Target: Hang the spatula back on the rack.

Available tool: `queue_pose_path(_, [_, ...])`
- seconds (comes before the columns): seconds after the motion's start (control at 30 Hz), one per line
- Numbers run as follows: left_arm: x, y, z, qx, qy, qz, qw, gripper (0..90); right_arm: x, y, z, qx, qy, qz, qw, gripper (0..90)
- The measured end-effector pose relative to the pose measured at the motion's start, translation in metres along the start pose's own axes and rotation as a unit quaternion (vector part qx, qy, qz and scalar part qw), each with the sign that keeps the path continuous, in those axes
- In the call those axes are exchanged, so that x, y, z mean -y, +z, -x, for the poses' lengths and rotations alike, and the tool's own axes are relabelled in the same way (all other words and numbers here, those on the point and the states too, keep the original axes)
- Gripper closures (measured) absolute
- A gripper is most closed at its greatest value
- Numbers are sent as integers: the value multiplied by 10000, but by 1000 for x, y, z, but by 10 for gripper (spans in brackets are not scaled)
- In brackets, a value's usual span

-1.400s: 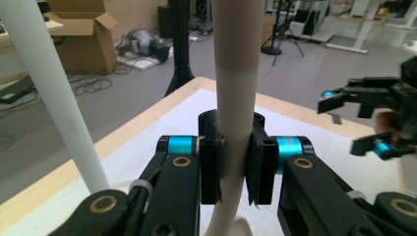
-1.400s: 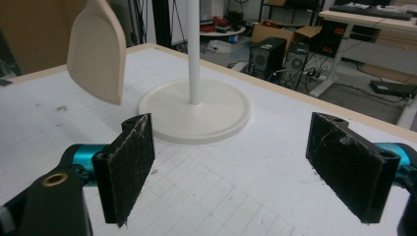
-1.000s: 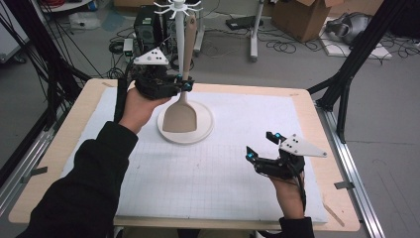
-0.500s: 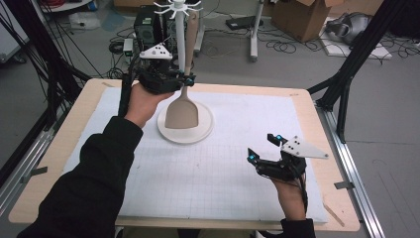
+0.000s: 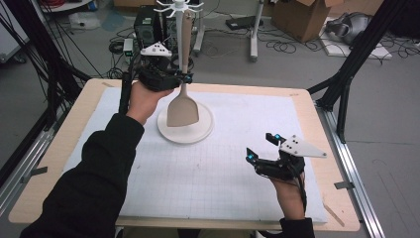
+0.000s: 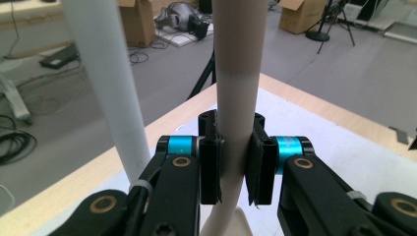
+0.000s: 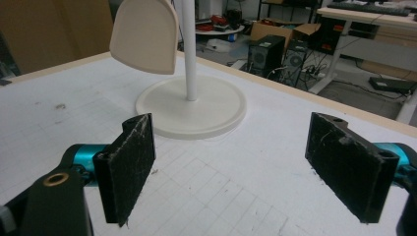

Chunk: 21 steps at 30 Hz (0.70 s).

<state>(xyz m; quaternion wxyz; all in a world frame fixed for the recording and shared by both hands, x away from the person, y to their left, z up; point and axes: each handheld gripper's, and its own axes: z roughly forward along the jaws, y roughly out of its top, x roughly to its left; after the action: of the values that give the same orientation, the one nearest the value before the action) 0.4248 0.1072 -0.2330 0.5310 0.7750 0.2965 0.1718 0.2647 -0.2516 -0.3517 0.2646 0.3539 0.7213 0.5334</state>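
Since the earlier frame the left tool (image 5: 184,78), clamped on the spatula (image 5: 182,106), has lifted it toward twelve o'clock up the rack (image 5: 184,133); hooking comes next, the right tool (image 5: 261,148) gaping idle.

Even, soft overhead light is filling all three views, casting only faint shadows on the white mat (image 5: 213,163). The spatula handle (image 6: 236,88) is showing blurred, too close to the lens. The right gripper's pads (image 7: 125,162) are looking slightly soft, and the backgrounds are blurring.

Beige spatula (image 5: 182,106); white stand (image 5: 185,131); white gridded mat (image 5: 218,168); light wood table (image 5: 59,148); black jaws, cyan accents.
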Motion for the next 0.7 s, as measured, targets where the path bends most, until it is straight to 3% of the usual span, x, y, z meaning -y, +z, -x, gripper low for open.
queue_pose_path(0.1, [3, 0, -1, -60, 63, -5, 10000, 783, 1, 0, 1, 8, 2, 19, 10000, 182])
queue_pose_path(0.23, [10, -3, -1, 0, 54, 167, 9998, 778, 2, 1, 1, 5, 22, 9, 10000, 181])
queue_pose_path(0.27, [13, -4, -1, 44, 22, 248, 9997, 760, 3, 1, 1, -3, 28, 1, 10000, 182])
queue_pose_path(0.33, [17, -6, -3, 70, -42, 236, 9997, 637, 4, 2, 2, -2, 24, 15, 10000, 181])
queue_pose_path(0.43, [26, -16, -3, 93, -6, 368, 9993, 577, 7, 4, 3, 18, 60, -27, 10000, 181])
queue_pose_path(0.6, [64, -36, -2, 276, 37, 858, 9959, 448, 12, 7, 5, -24, 175, -12, 9998, 181])
queue_pose_path(0.7, [91, -47, -2, 475, -51, 1010, 9937, 378, 17, 11, 6, -24, 203, -128, 9997, 181])
